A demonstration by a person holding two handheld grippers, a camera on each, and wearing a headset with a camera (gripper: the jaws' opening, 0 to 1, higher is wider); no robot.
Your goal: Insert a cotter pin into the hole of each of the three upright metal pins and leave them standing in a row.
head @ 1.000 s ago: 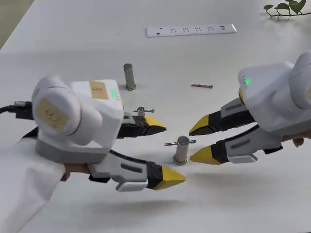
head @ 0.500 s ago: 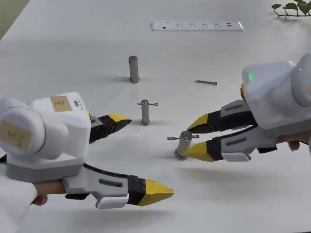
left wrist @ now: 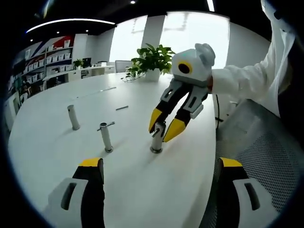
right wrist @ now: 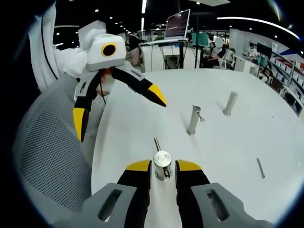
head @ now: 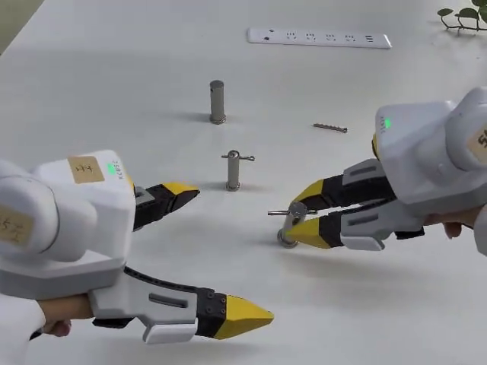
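In the head view, the right gripper (head: 300, 218) sets its jaws close on either side of the near pin (head: 295, 213), which stands upright toward the near right of the table (head: 114, 76). We cannot tell whether they press on it. Its cotter pin (head: 278, 213) runs level through the top, pointing toward the left edge. The middle pin (head: 233, 172) carries one too. The far pin (head: 218, 101) is bare, and a loose cotter pin (head: 329, 128) lies flat to its right, long axis roughly along the far edge. The left gripper (head: 233, 251) hangs wide apart, holding nothing.

In the left gripper view, all three pins stand with long axes vertical, the near pin (left wrist: 157, 138) slightly off the others' line.

In the right gripper view, the near pin (right wrist: 162, 161) sits between the yellow tips. We judge two pins done. The near pin probably wants squaring into the row. After that, the loose cotter pin calls for a fine pinch and careful aiming at the far pin's hole.
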